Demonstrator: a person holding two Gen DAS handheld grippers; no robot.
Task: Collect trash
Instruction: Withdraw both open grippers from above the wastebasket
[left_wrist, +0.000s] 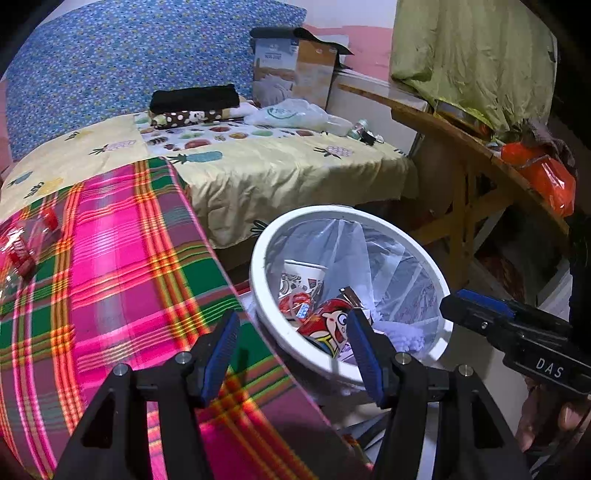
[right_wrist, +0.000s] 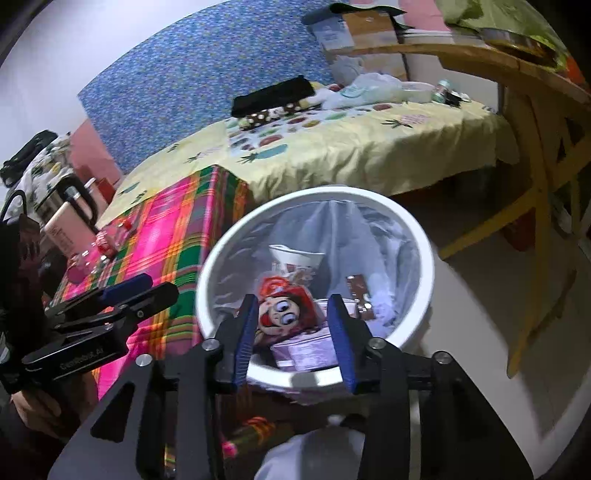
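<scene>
A white round bin lined with a clear bag stands on the floor beside the bed; it also shows in the right wrist view. Inside lie a red cartoon wrapper, a paper cup and other scraps. My left gripper is open and empty over the bin's near rim and the blanket edge. My right gripper is open and empty just above the bin's near rim. A red-and-white wrapper lies on the plaid blanket.
A pink-green plaid blanket covers the bed's near part, a yellow fruit sheet the rest. Folded clothes, a plastic bag and a box sit at the back. A wooden table stands right, with an orange bag.
</scene>
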